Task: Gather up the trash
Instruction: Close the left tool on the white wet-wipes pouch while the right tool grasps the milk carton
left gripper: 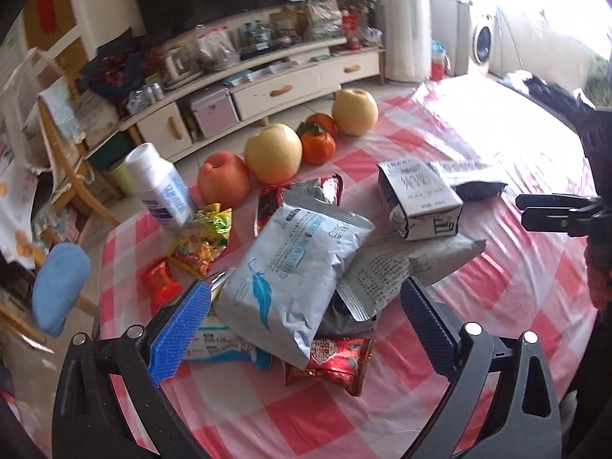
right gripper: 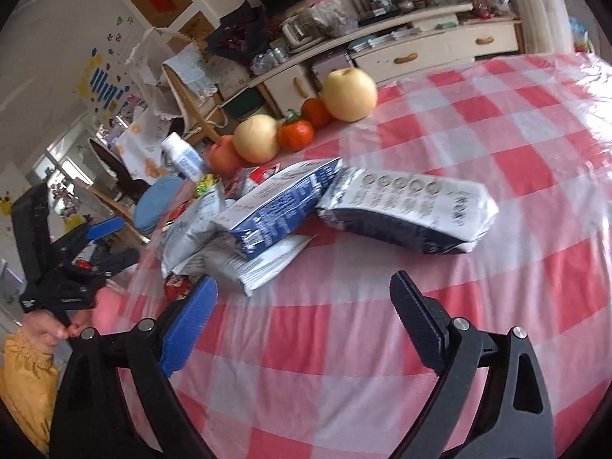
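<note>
The left gripper [left gripper: 306, 317] sits nearest the lens in the left wrist view, its jaws spread wide and holding nothing. The blue pad [left gripper: 179, 329] and the dark pad [left gripper: 428, 329] flank the near end of a heap of wrappers on the checked tablecloth [left gripper: 497, 298].

Trash in the heap:
- A grey pouch with a blue feather [left gripper: 294, 275] lies on top, tilted, between the two pads.
- A red foil packet [left gripper: 329, 359] lies partly under the pouch's near end.
- A white and blue wrapper [left gripper: 225, 348] lies flat just beside the blue pad.
- A small red packet [left gripper: 160, 281] and a yellow-green candy wrapper [left gripper: 202, 237] lie to the left.
- A crushed carton [left gripper: 420, 199] rests on a flat grey bag [left gripper: 420, 256] at the far right of the heap.
- A white bottle [left gripper: 162, 187] stands tilted at the table's left edge.

Behind the heap, a red apple [left gripper: 223, 179], two pears [left gripper: 273, 153] and two oranges [left gripper: 317, 141] form a row.

The right gripper [right gripper: 302, 306] hovers above bare tablecloth [right gripper: 497, 153], jaws wide apart and empty. Ahead of it lie a blue carton [right gripper: 283, 206] and a silver packet [right gripper: 409, 210], side by side and touching.
</note>
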A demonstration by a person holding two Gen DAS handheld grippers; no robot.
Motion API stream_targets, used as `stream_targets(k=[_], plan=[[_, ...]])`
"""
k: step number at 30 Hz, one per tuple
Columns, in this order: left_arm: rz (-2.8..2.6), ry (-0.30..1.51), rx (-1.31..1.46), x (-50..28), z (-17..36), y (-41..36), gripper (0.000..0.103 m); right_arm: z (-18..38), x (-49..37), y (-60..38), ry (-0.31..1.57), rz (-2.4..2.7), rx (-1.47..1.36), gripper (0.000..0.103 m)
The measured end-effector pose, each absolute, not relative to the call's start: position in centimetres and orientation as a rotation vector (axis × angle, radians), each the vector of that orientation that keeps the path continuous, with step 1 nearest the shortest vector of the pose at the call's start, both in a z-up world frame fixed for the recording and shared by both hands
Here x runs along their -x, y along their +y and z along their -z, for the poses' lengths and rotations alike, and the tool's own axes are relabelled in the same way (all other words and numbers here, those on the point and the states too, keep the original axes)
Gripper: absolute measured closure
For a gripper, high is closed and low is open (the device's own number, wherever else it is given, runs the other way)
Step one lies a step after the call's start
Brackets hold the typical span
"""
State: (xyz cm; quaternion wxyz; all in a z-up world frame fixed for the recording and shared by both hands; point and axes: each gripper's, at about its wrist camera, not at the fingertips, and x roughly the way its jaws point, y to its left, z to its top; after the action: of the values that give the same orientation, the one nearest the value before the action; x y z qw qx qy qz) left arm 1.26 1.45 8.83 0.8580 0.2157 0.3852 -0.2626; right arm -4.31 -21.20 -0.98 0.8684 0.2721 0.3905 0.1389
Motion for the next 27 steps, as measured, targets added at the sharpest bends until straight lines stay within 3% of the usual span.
stream_targets(k=[1,3,10,27], plan=[[0.557,0.815,-0.47,-1.7,-8.5,1.2,0.005,1.3,4.0,-20.7,0.83,-0.316,-0.593,0.024],[0.568,0.82,-0.496,-2.5,-7.9,1.0,0.005,1.6,3.5,-19.8,0.845,-0.361,-0.634,0.025],[0.623,0.865,-0.487,-5.5,-6.8,1.7,0.005,2.4,2.4,-19.2,0.879,-0.445,-0.804,0.025],[0.648,0.976,-0.456,-8.5,-3.1,0.7,0.005,3.6,1.4,-18.2,0.894,-0.455,-0.874,0.025]])
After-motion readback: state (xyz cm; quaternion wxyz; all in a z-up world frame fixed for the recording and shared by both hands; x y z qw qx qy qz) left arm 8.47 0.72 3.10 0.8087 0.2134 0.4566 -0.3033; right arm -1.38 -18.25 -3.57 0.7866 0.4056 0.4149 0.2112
